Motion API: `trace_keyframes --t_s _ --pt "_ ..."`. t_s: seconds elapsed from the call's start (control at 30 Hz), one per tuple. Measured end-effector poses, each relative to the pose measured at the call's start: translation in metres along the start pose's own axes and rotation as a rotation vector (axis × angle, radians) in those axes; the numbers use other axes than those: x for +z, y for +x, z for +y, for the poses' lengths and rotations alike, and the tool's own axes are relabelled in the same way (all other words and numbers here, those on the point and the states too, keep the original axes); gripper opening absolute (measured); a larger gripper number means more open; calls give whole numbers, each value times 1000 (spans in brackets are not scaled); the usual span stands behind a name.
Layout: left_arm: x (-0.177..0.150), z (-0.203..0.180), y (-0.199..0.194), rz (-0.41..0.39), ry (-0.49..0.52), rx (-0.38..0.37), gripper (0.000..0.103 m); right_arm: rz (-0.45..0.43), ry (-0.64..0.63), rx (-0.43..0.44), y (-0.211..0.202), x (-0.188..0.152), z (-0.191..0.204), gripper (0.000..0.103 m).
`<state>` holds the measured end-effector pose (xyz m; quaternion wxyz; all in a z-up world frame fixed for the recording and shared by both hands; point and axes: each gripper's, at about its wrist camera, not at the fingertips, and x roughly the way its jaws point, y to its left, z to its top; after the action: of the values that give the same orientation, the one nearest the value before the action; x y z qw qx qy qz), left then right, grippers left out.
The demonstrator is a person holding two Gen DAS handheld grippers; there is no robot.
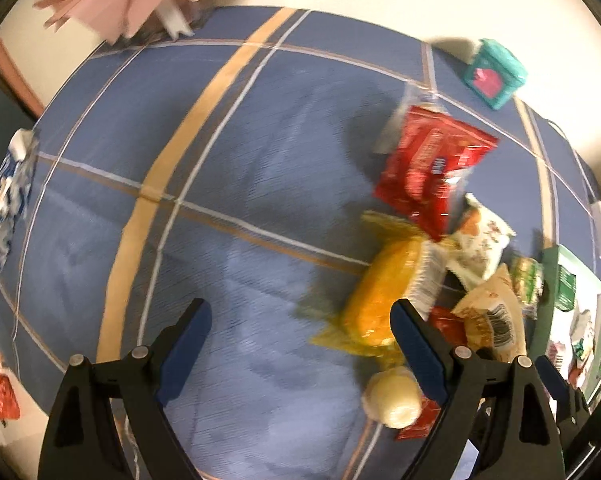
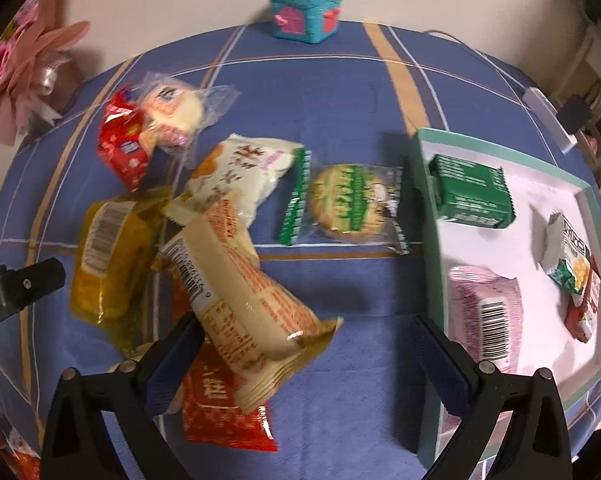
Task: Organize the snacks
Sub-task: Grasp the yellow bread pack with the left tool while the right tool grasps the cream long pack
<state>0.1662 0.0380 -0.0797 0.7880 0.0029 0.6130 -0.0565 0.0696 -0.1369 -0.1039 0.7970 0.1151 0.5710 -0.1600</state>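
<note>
tablecloth (image 2: 340, 128): matt cloth | yellow packet (image 1: 376, 300): glossy plastic | tray (image 2: 428, 216): matt card

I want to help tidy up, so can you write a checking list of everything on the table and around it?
Surface: blue checked cloth.
Job's things: loose pile of snacks, among them a yellow pack, cream pack, red pack and green cracker; box holds a green pack and pink pack.
Clutter: teal cube.
Grippers: left gripper and right gripper both open, holding nothing.
Cables: white cable near the far edge.
Surroundings: pink flowers, pale wall.
</note>
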Motion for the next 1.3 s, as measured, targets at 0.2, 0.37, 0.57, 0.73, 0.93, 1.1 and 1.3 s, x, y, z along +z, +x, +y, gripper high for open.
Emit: trace_keyframes --t_s 0.2,0.37,0.57,0.73,0.93,1.1,1.3 --pt "0 -23 -1 -24 54 -26 91 -1 17 7 1 3 -16 103" --pt "-1 -36 3 -42 89 -23 91 -18 -4 32 2 9 -18 103" --pt "-5 -39 13 -33 106 -32 77 -19 -28 30 6 8 -12 103" --pt "-6 -45 26 -13 112 -24 71 -9 -50 23 12 0 -2 102" --pt "-8 -48 36 3 109 -21 65 -7 -65 36 18 -4 3 100" --pt "-7 -52 38 9 116 -24 53 -26 -56 56 18 1 -1 85" --pt "-5 -56 26 -9 124 -8 44 -37 -33 77 12 11 -5 65"
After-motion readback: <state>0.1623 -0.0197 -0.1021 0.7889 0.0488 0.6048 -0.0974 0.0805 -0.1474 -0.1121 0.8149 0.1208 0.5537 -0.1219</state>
